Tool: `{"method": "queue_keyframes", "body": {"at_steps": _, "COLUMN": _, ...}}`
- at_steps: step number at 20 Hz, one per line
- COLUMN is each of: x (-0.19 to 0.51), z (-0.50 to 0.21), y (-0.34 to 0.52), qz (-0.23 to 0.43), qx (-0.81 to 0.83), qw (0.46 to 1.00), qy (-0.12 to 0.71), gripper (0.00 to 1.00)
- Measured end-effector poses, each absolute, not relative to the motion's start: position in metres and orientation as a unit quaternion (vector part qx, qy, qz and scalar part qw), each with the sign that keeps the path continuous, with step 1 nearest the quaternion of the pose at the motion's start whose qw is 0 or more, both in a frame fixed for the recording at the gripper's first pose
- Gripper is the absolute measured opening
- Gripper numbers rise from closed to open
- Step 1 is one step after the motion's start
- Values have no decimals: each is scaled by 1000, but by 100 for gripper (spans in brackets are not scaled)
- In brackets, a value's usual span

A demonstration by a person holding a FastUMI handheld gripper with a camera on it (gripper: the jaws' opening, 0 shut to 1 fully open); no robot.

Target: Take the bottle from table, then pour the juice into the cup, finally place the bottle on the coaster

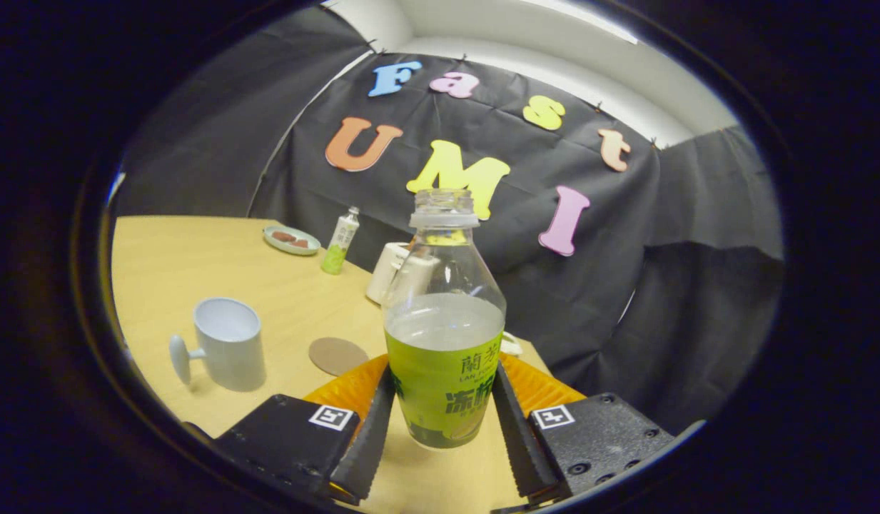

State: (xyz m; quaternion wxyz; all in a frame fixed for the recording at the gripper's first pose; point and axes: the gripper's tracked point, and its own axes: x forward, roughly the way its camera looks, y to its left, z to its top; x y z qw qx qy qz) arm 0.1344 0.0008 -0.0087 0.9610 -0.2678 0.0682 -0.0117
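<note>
A clear uncapped bottle (pixel 444 343) with a green label stands upright between my fingers, about half full of pale juice. My gripper (pixel 444 376) is shut on it, one finger pressing each side of the label. Whether its base rests on the wooden table (pixel 175 264) I cannot tell. To the left, beyond the fingers, stands an empty pale mug (pixel 229 344), its knob-like handle pointing left. A round brown coaster (pixel 337 355) lies flat between the mug and the bottle, just ahead of the left finger.
Further back on the table stand a small green-labelled bottle (pixel 340 241), a small plate (pixel 291 240) with brownish pieces on it, and a white cylindrical object (pixel 387 273) partly hidden behind the held bottle. The table's edge runs close behind the bottle on the right.
</note>
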Motion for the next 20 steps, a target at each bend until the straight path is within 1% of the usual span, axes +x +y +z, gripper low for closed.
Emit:
{"method": "queue_keyframes", "body": {"at_steps": 4, "x": 144, "z": -5, "y": 2, "qz": -34, "qx": -381, "qw": 922, "qy": 63, "gripper": 77}}
{"method": "queue_keyframes", "body": {"at_steps": 8, "x": 148, "z": -8, "y": 12, "qz": -56, "qx": -475, "qw": 878, "qy": 40, "gripper": 77}}
{"method": "queue_keyframes", "body": {"at_steps": 16, "x": 152, "z": -24, "y": 41, "qz": -52, "qx": -581, "qw": 812, "qy": 16, "gripper": 77}}
{"method": "queue_keyframes", "body": {"at_steps": 20, "x": 159, "z": -18, "y": 54, "qz": -47, "qx": -621, "qw": 782, "qy": 0, "gripper": 77}}
